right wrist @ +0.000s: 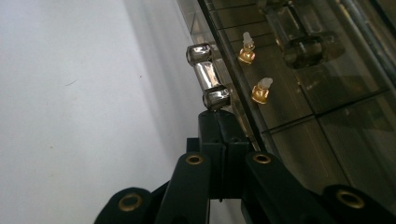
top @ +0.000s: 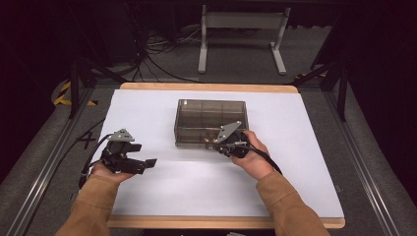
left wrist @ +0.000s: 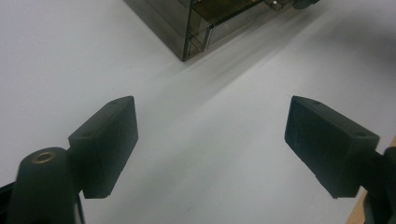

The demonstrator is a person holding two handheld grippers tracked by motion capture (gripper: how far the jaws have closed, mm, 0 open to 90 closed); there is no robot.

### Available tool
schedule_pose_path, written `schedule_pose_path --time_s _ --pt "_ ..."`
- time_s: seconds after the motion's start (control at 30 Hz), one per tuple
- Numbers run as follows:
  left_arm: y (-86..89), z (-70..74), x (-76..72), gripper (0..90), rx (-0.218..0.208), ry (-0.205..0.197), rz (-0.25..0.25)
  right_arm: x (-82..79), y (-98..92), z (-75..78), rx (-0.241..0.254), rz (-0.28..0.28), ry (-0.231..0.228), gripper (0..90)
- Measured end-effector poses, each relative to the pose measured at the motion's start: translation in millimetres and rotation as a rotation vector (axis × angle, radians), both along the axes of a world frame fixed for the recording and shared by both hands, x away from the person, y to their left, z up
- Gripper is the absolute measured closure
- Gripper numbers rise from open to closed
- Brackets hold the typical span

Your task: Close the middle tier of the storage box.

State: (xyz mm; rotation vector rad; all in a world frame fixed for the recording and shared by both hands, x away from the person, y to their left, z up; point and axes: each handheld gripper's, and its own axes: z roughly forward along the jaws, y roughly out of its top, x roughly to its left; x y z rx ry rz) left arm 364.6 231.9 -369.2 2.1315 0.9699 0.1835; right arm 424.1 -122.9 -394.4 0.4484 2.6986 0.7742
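Note:
A smoky see-through box [top: 211, 118] with inner compartments stands in the middle of the white table top [top: 162, 191]. My right gripper [top: 215, 145] is at its front wall. In the right gripper view the jaws are pressed together, and my right gripper [right wrist: 218, 119] touches or nearly touches the lower post of a small shiny bar handle [right wrist: 206, 74] on that wall. Two brass screw ends [right wrist: 260, 92] show through the wall behind the handle. My left gripper [top: 147, 163] rests low at the table's left, open and holding nothing, with its fingers [left wrist: 108, 140] wide apart and the box corner [left wrist: 194, 28] ahead.
The table's wooden edge [top: 221, 223] runs along the front. Cables [top: 157, 54] and a white frame's legs [top: 241, 44] stand on the floor beyond the far edge. Metal rails [top: 44, 162] flank both sides. A person's hands and tan sleeves [top: 290, 206] come in from below.

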Motion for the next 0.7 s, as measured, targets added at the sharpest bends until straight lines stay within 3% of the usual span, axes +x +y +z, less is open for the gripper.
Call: schedule_pose_path --time_s 0.7 --pt "2.3 -0.3 -1.2 17.8 -0.003 0.005 0.004 11.9 -4.7 -1.5 0.035 -0.072 -0.043 90.0"
